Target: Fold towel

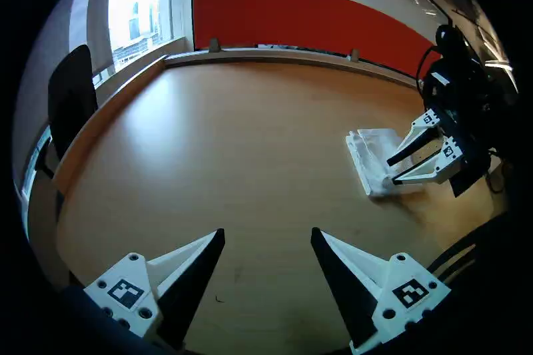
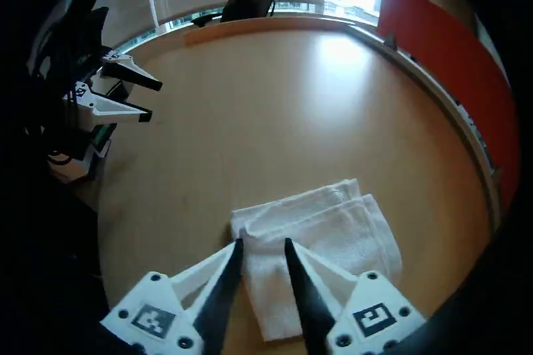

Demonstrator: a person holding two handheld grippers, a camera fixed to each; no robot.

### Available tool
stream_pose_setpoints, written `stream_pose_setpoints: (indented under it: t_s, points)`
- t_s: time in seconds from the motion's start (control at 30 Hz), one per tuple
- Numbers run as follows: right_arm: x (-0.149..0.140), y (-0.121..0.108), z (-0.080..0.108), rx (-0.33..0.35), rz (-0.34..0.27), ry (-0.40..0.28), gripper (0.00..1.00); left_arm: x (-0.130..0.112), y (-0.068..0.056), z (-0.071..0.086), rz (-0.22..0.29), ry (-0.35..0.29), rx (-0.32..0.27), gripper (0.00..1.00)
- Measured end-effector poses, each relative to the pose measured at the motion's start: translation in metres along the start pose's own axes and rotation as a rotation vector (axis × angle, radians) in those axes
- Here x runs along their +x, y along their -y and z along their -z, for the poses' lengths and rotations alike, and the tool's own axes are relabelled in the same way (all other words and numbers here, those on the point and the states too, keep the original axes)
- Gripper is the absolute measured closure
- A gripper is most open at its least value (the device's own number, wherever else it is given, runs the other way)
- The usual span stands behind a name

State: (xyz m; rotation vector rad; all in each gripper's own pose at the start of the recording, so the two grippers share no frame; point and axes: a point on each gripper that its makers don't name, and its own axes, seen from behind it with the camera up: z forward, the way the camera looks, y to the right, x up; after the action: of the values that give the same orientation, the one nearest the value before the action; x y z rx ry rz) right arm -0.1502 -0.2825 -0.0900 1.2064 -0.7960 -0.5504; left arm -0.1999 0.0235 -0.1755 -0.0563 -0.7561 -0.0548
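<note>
1. The left gripper point(image 1: 266, 231) hovers well to the left of the towel point(image 2: 333, 235), over bare worktop point(image 1: 266, 142). Its fingers are spread wide and hold nothing.
2. The towel lies folded in layers near the worktop's edge. Its long axis seems to point toward the red partition point(image 1: 300, 18), with a narrower folded strip along its far side.
3. The right gripper point(image 2: 261, 243) sits at the towel's near edge, fingers narrowly apart with cloth between them, not visibly pressing.
4. Closing here could pinch only 1 layer, so a lift would peel the fold open. A drag could skew the stack, because the left gripper is too far from the towel to pin it.
</note>
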Motion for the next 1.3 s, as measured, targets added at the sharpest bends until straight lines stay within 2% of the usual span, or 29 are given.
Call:
stream_pose_setpoints:
  t_s: [0.07,0.57,1.07,1.3]
  points:
    - [-0.001,-0.002,0.002,-0.012,-0.008,-0.005,0.22,0.000,0.000,0.000,-0.001,0.000,0.001,0.03]
    - [-0.027,-0.011,0.023,-0.086,-0.069,-0.001,0.22,0.003,-0.001,0.001,-0.012,-0.007,-0.007,0.04]
    - [-0.063,-0.009,0.049,-0.138,-0.136,0.020,0.22,0.006,-0.001,0.002,-0.022,-0.013,-0.008,0.04]
    - [-0.075,-0.007,0.051,-0.149,-0.153,0.036,0.22,0.005,-0.001,0.003,-0.024,-0.012,-0.010,0.04]
